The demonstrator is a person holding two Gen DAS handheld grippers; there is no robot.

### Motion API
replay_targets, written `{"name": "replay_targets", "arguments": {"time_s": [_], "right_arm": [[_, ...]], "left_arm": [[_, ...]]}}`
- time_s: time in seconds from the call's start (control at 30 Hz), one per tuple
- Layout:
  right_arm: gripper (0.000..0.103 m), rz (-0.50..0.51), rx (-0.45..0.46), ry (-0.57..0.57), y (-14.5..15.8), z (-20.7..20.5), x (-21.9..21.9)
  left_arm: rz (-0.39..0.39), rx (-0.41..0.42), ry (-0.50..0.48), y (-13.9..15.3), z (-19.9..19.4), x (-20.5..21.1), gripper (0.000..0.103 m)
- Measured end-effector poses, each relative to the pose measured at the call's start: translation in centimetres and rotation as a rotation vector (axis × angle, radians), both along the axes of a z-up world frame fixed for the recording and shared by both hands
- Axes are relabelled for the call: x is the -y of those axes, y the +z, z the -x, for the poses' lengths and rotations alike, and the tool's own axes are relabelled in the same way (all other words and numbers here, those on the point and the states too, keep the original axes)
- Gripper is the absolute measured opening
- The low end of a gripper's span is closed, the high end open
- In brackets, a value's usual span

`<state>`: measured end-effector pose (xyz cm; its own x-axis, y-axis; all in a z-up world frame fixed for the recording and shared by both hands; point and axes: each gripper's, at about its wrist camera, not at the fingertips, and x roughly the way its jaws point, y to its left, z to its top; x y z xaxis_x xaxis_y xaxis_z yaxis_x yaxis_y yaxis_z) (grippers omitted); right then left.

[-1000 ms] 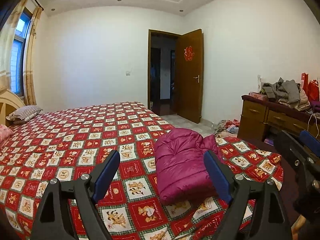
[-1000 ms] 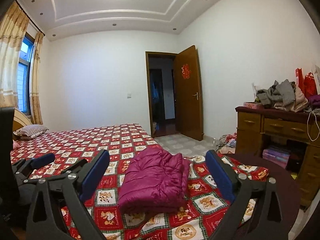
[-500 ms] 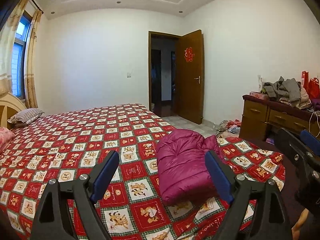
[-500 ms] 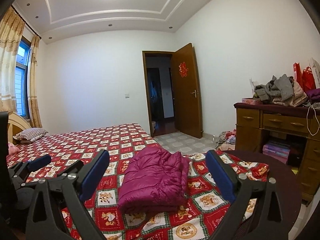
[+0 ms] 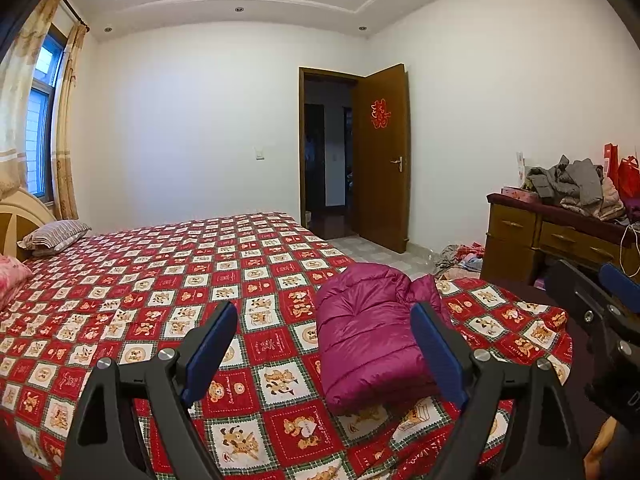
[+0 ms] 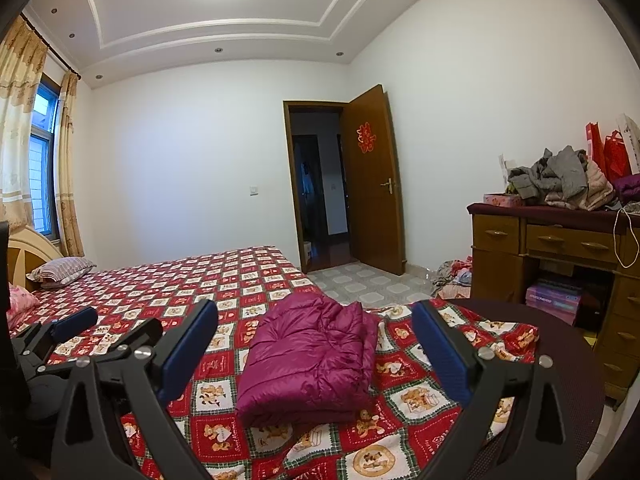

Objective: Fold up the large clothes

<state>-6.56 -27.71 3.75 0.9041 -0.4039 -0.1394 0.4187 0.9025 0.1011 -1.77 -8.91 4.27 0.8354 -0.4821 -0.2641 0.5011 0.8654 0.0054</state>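
A magenta puffer jacket (image 5: 368,336) lies folded into a compact bundle on the red patterned bedspread (image 5: 160,280) near the foot corner of the bed; it also shows in the right wrist view (image 6: 312,356). My left gripper (image 5: 324,350) is open and empty, held back above the bed short of the jacket. My right gripper (image 6: 316,348) is open and empty, held back from the jacket's near edge. The right gripper shows at the right edge of the left wrist view (image 5: 600,308), and the left gripper shows at the left of the right wrist view (image 6: 60,332).
A wooden dresser (image 6: 560,252) piled with clothes (image 6: 560,180) stands at the right. Clothes lie on the floor (image 6: 452,276) beside it. An open door (image 6: 372,184) is at the back. Pillows (image 5: 52,236) lie at the bed's head. A dark round surface (image 6: 560,360) adjoins the bed corner.
Both grippers have tilted slightly upward and stayed open. The folded jacket has not moved.
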Motion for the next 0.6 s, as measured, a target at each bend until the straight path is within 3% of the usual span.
{"name": "replay_targets", "arguments": {"time_s": [0.6], "right_arm": [[0.100, 0.005, 0.011, -0.005, 0.15, 0.15, -0.19]], "left_arm": [[-0.003, 0.042, 0.022, 0.35, 0.41, -0.17, 0.090]]}}
